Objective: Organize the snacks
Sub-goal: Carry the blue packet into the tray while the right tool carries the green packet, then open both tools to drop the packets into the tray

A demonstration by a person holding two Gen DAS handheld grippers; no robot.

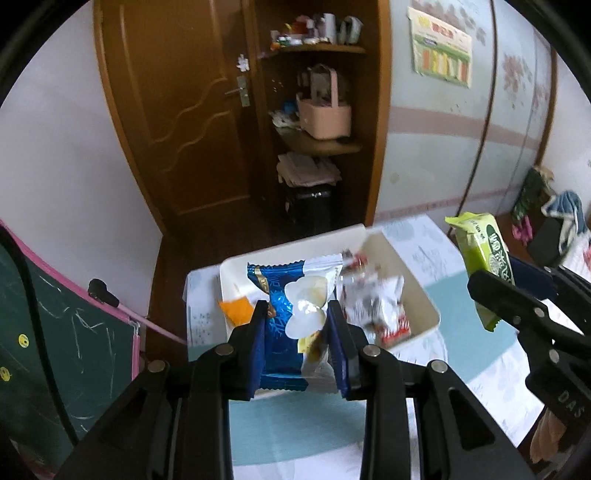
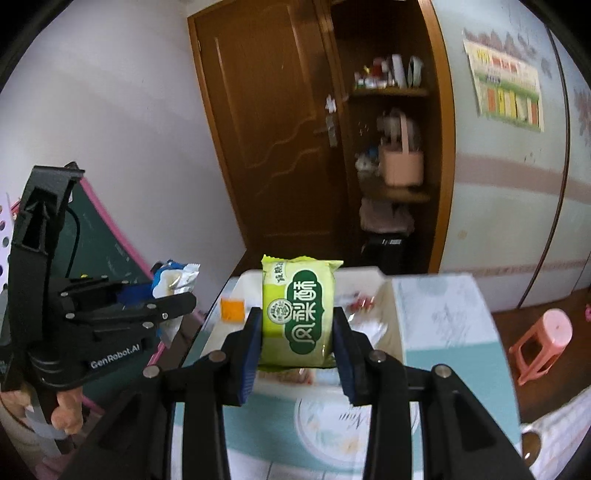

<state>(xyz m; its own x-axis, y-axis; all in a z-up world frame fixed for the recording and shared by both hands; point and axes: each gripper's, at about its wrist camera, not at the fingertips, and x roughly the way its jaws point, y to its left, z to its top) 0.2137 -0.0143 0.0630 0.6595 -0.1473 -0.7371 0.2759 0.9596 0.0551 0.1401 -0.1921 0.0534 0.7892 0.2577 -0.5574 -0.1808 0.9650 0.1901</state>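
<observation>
Behind the bin point(image 1: 424, 295), wooden door point(image 1: 184, 110).

shelf clutter point(image 1: 317, 27) blurred, white tray point(image 2: 388, 295) partly hidden behind green packet point(image 2: 297, 314)

Surface: a small one covered with a cloth point(image 1: 476, 317) in teal and white, patterned with pale drawings.
Bin: a white rectangular tray point(image 1: 424, 295) sits directly on the cloth toward the far edge.
Bin contents: red-and-white wrapped snacks point(image 1: 388, 310) lie inside, with an orange packet point(image 1: 236, 310) at its left end.
Round print: a pale circle point(image 2: 332, 424) on the near cloth.
</observation>
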